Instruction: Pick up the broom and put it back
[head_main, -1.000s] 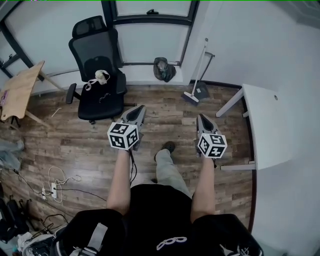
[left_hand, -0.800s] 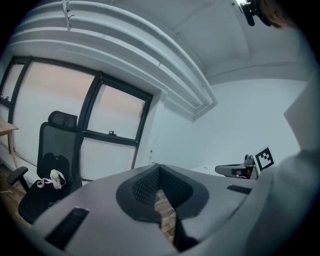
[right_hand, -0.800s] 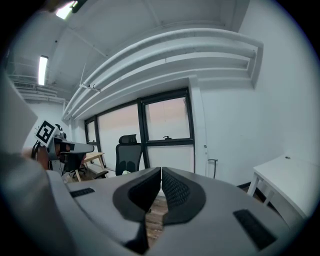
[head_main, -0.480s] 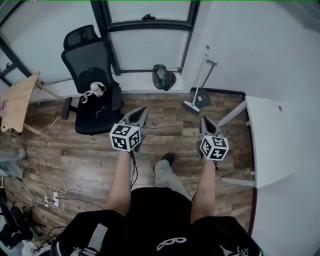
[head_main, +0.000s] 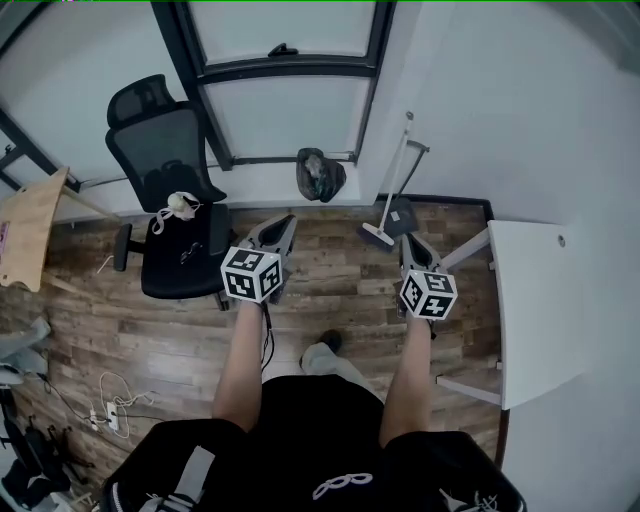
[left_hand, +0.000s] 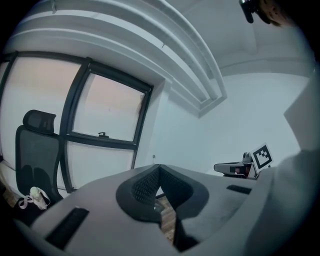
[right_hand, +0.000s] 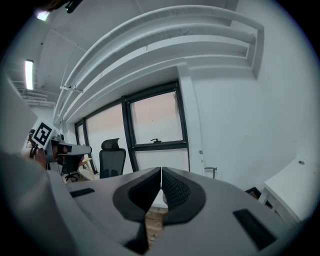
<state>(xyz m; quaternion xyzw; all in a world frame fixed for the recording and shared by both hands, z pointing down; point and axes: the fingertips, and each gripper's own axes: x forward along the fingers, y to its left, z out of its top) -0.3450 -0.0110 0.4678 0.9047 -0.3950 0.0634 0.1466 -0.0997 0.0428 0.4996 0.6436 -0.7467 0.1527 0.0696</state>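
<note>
Left gripper (left_hand: 159, 167): jaws together, tips meeting, nothing between them. Right gripper (right_hand: 161, 170): jaws together, nothing between them. In head view both are held out level over wood floor (head_main: 150, 320), side by side and well apart.

Broom (head_main: 377, 235): at floor's far edge, head on floor, handle tilted against white wall. Dustpan (head_main: 400, 215) just beside it. Right gripper nearer to broom, no contact.

Office chair (head_main: 165, 200) toward floor's far left. Dark bag (head_main: 318, 172) at far edge under window. White table (head_main: 530, 300) along floor's right edge.
</note>
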